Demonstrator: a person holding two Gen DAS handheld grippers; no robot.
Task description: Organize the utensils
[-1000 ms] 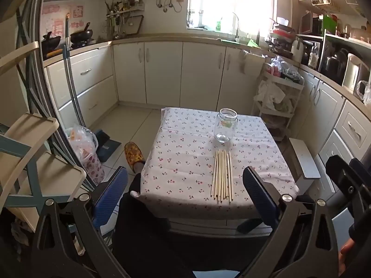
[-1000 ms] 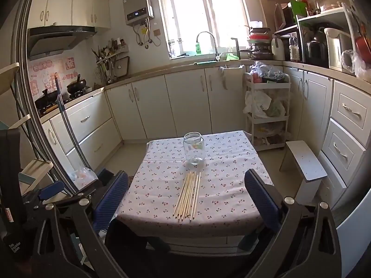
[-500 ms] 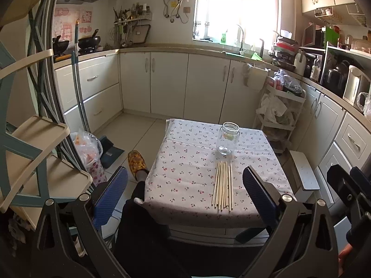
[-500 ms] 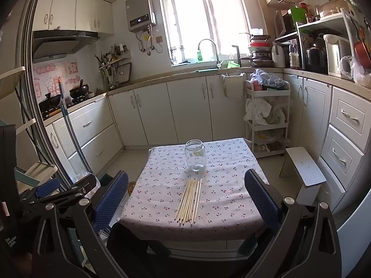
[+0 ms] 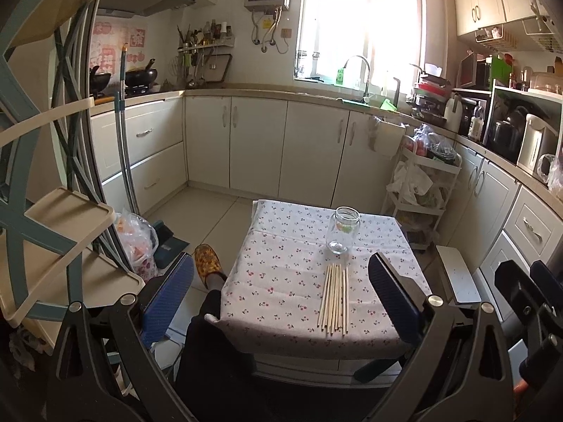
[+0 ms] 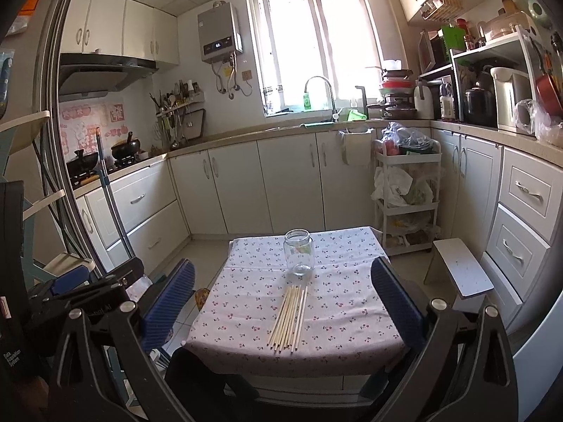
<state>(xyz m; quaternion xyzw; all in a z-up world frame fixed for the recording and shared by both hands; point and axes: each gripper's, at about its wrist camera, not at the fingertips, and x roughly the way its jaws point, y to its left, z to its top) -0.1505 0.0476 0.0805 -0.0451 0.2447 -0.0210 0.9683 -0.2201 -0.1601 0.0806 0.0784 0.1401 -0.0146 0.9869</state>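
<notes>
Wooden, pale, thin sticks [image 5: 334, 299] lie side by side in a loose bundle on the small square desk [image 5: 281, 281], which is draped in a white cloth printed with tiny red cherries. Their far ends reach close to a clear, empty glass jar [image 5: 343, 230] standing upright with no lid toward the desk's far side; from the right wrist view the sticks [image 6: 288, 318] fan slightly toward the near edge, just short of the jar [image 6: 299, 251].

Both tools hang above the near edge, well apart from sticks and jar. The left gripper [image 5: 281, 302] has its blue-padded jaws spread wide and holds nothing. The right gripper [image 6: 281, 302] is likewise released, its jaws wide with nothing between them.

A yellow patterned slipper [image 5: 207, 263] rests on the tiled floor left of the desk.
</notes>
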